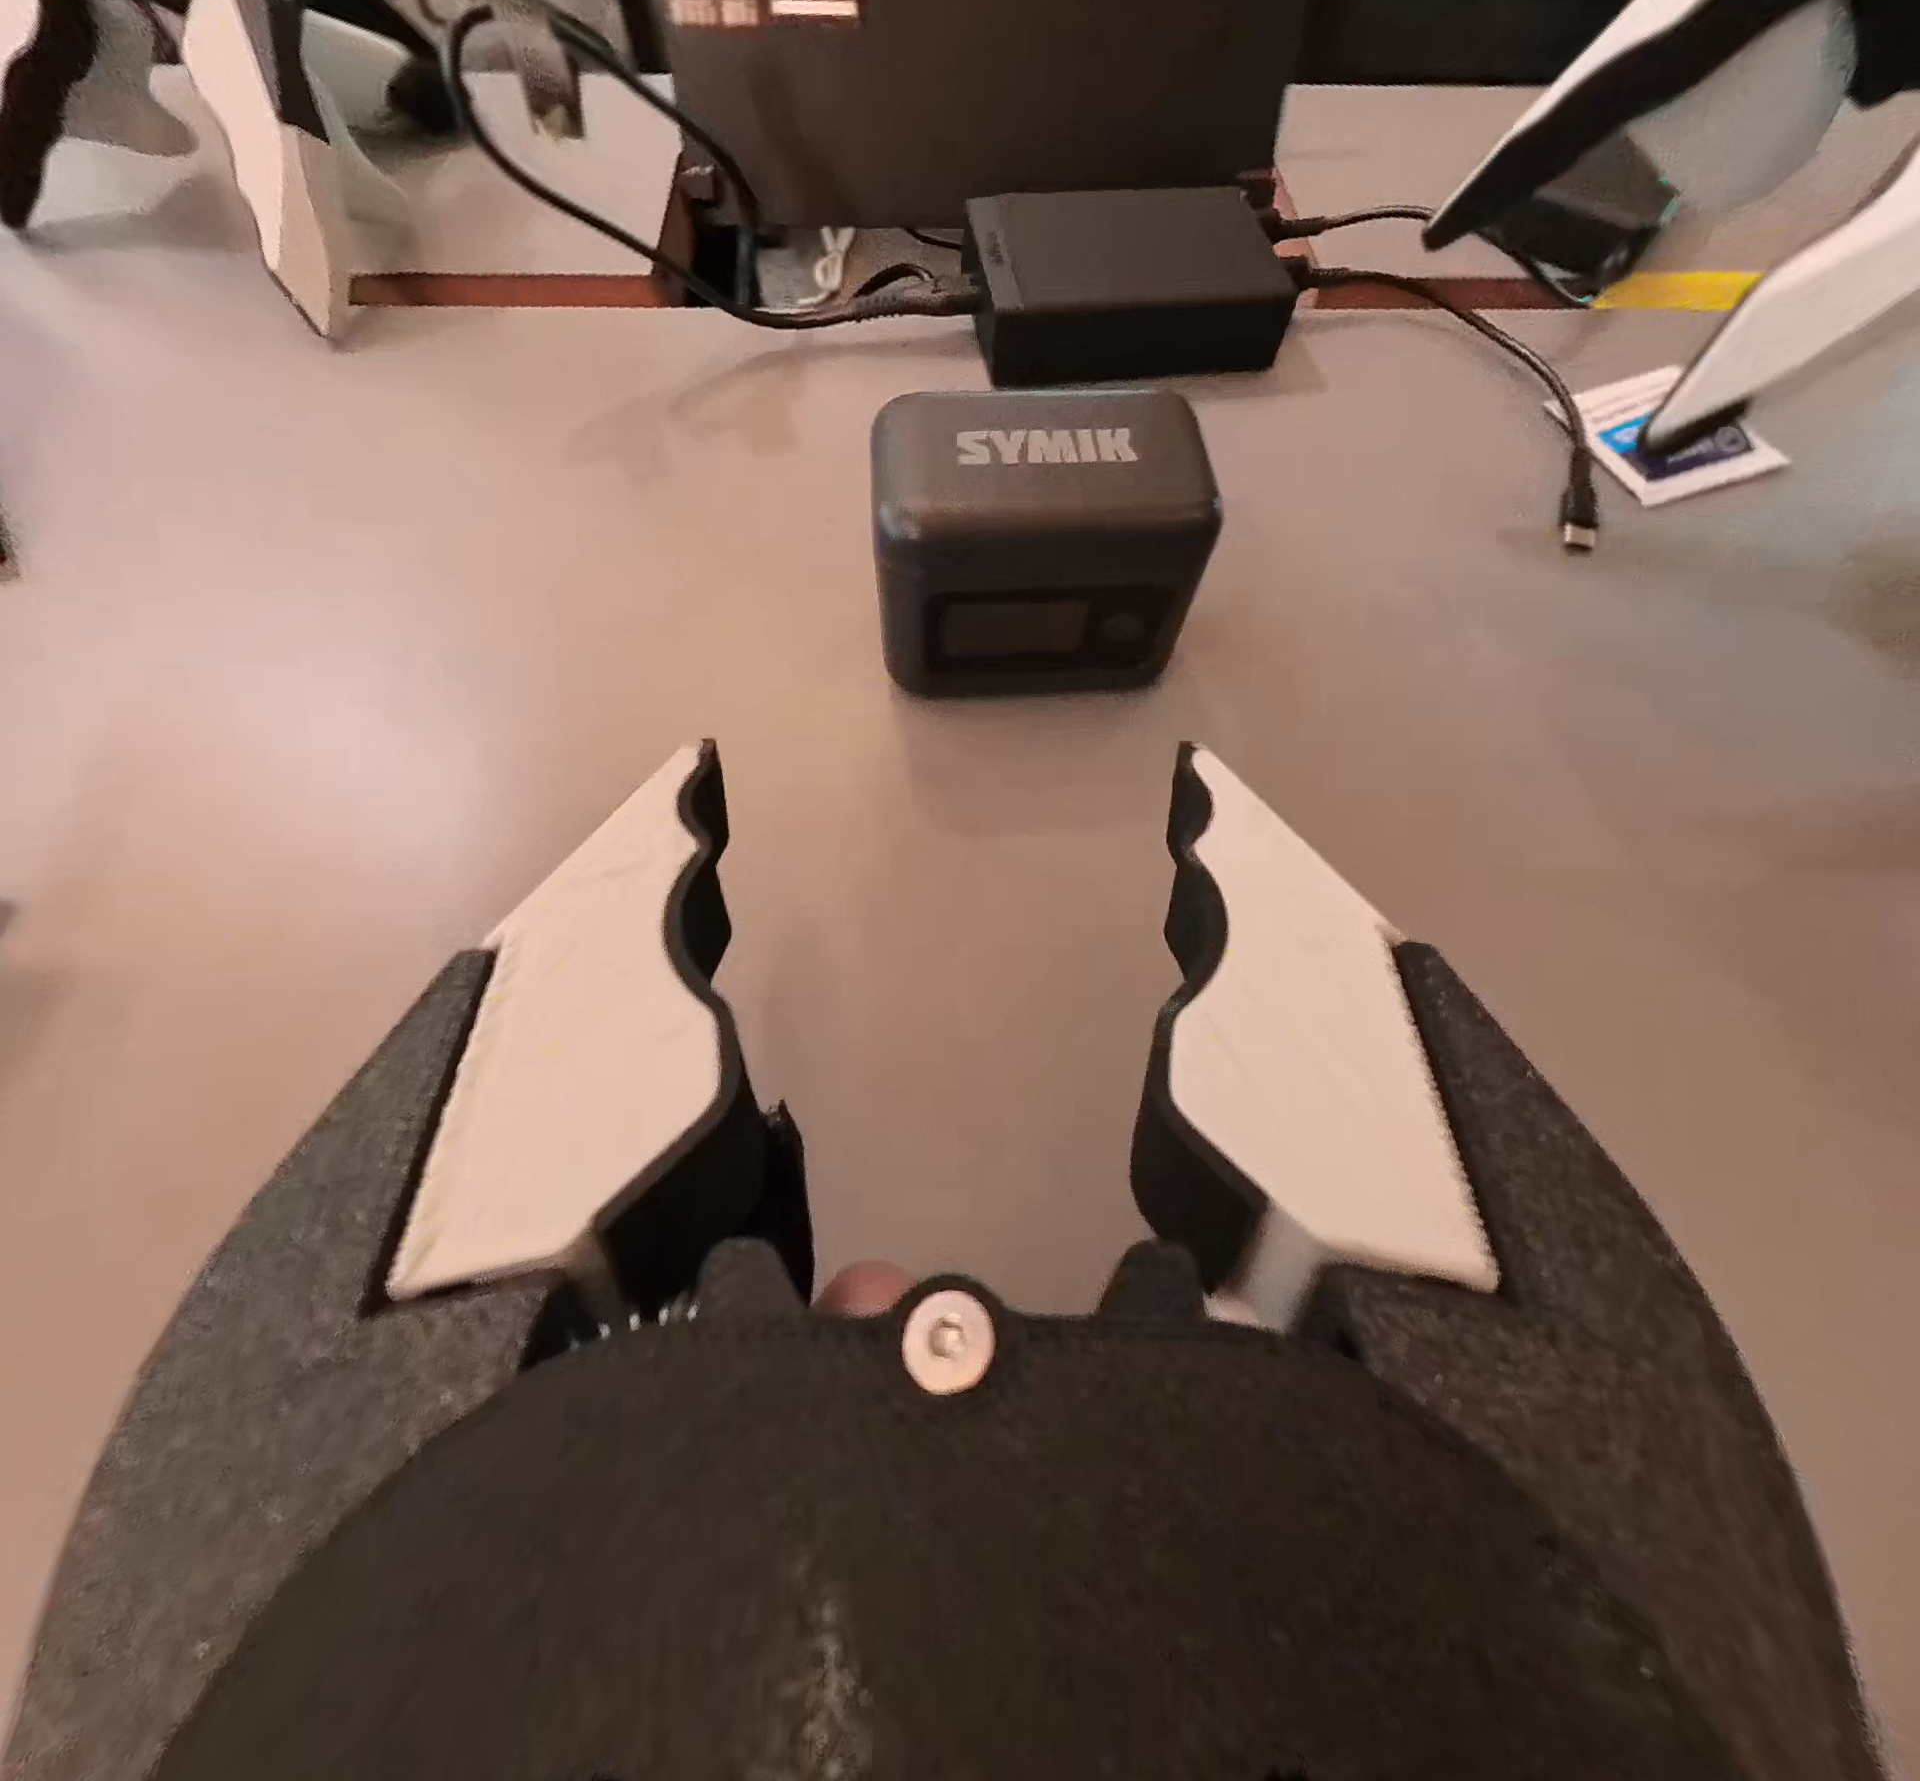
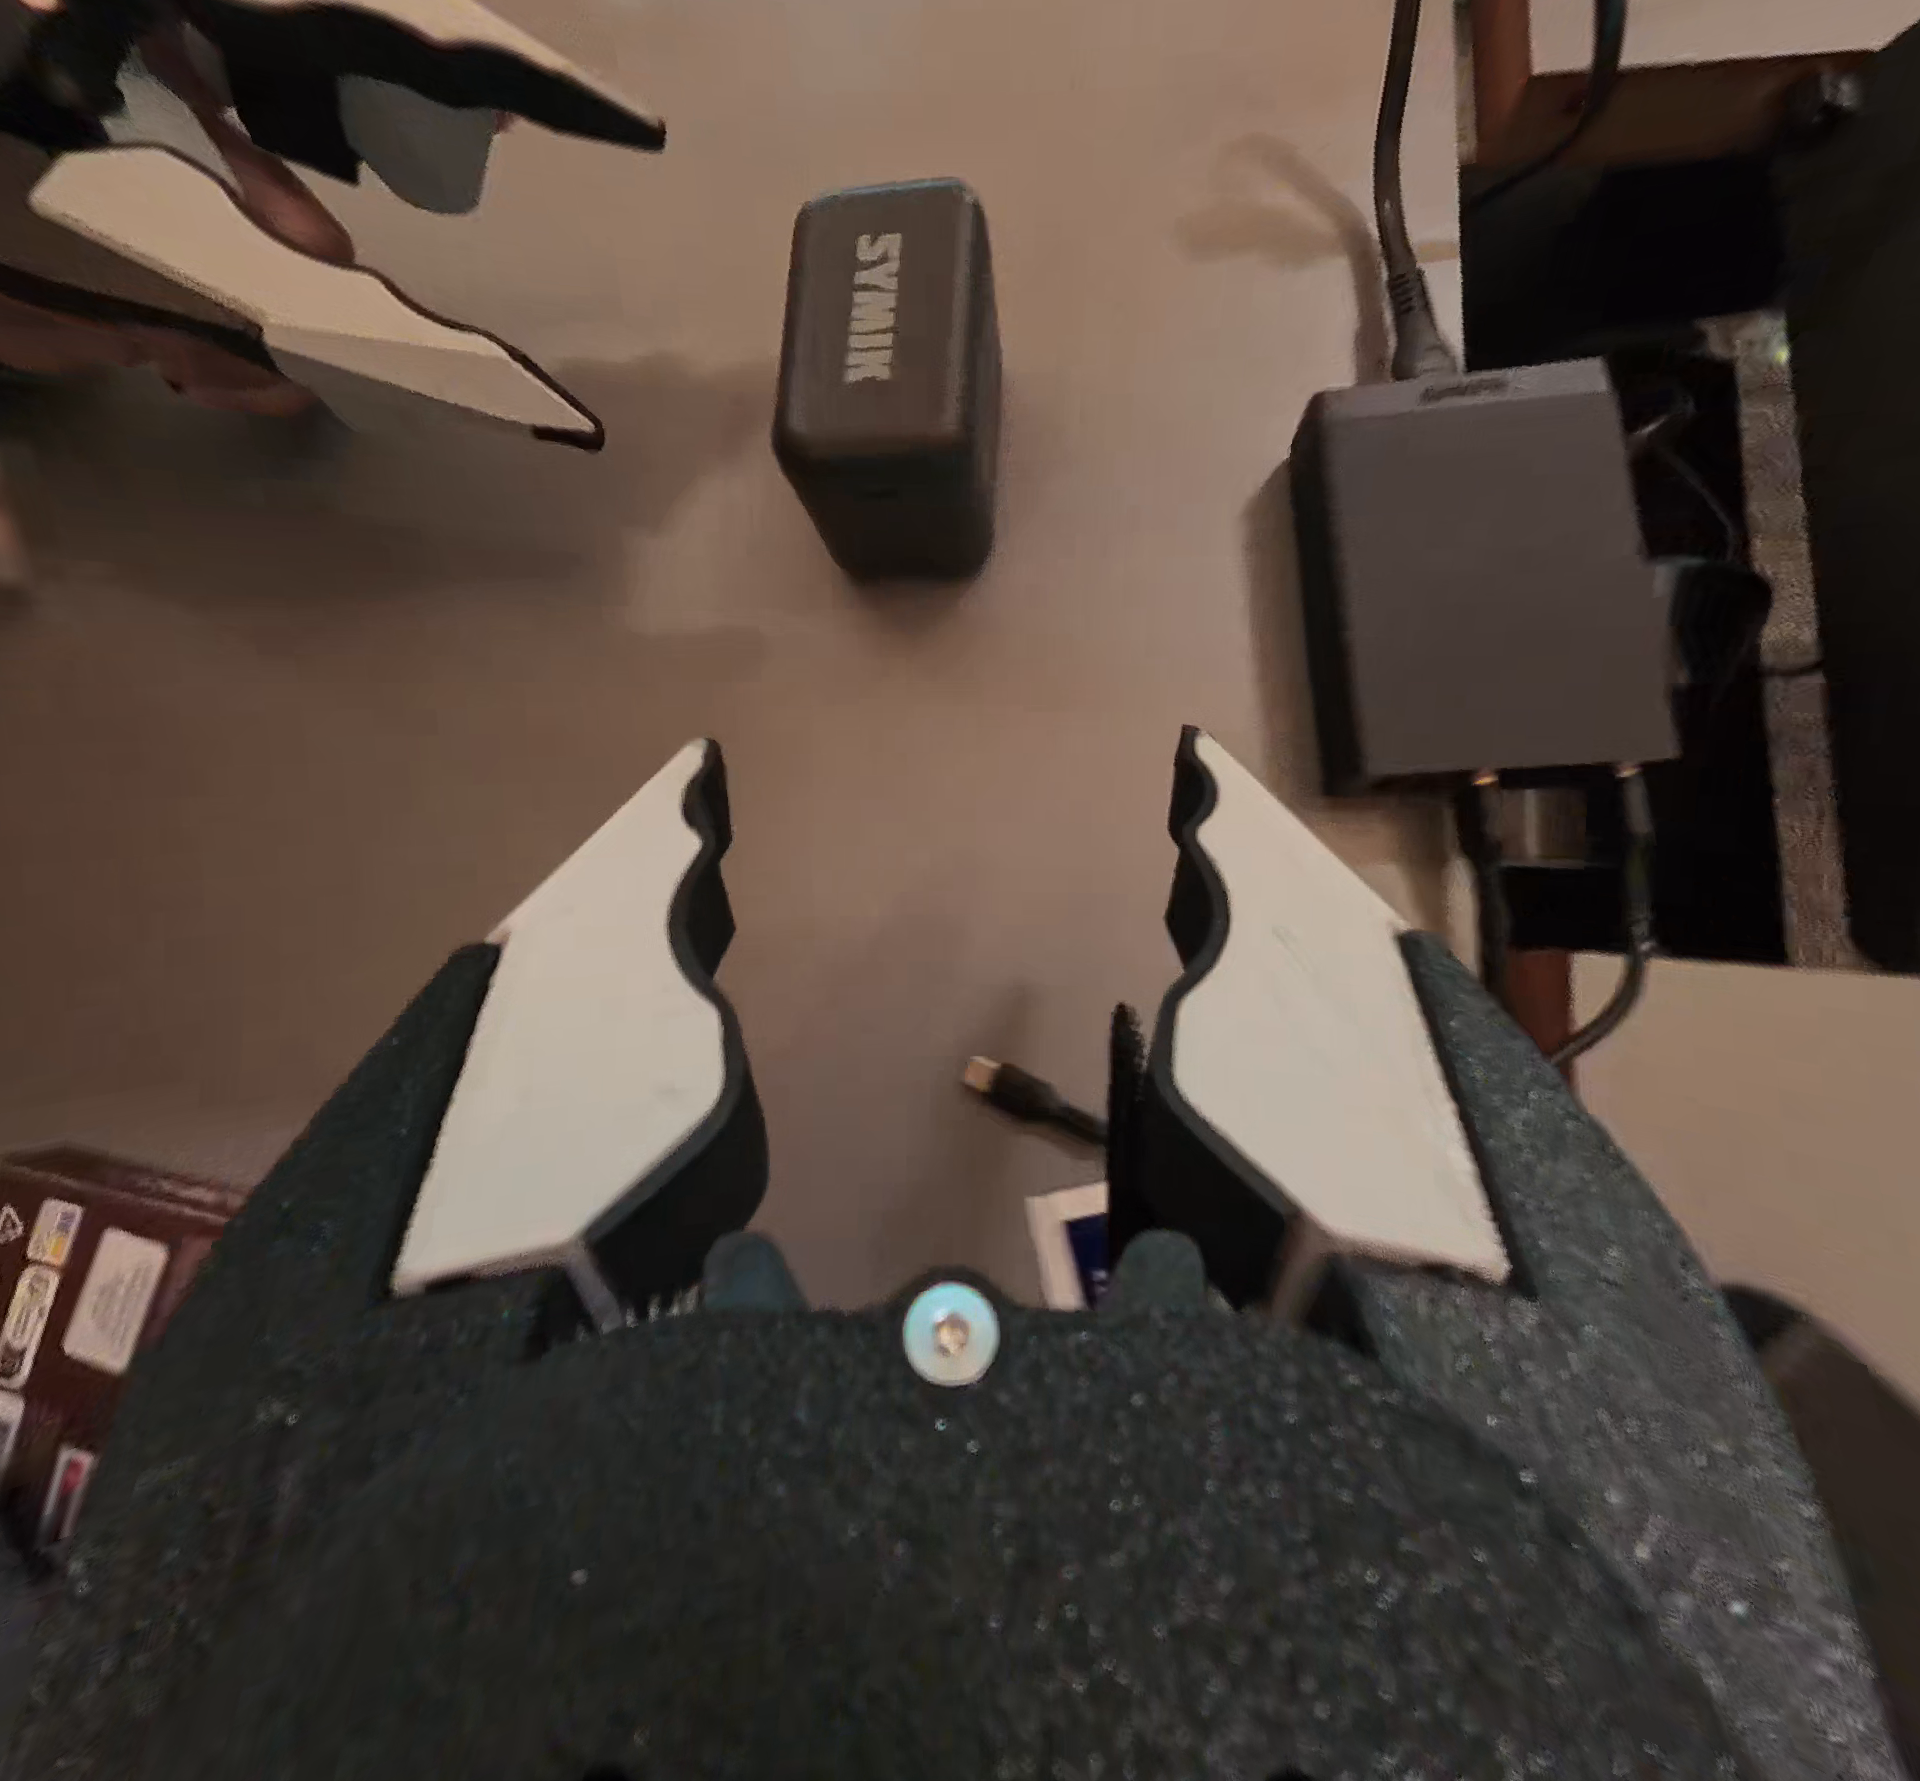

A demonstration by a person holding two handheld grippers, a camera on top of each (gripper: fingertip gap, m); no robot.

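Dark case [image 1: 1044, 542] lies just ahead of left hand-held gripper [image 1: 945, 765] (jaws apart).

We observe warm, moderately dim indoor lighting in both views. Soft shadows fall on the desk [image 1: 416, 640] beside the dark charger block [image 1: 1044, 542]. Wide-angle distortion bends the edges, and slight motion blur softens outlines throughout.

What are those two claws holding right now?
Nothing. Both the left gripper and right gripper are open and empty, short of the small dark box on the table.
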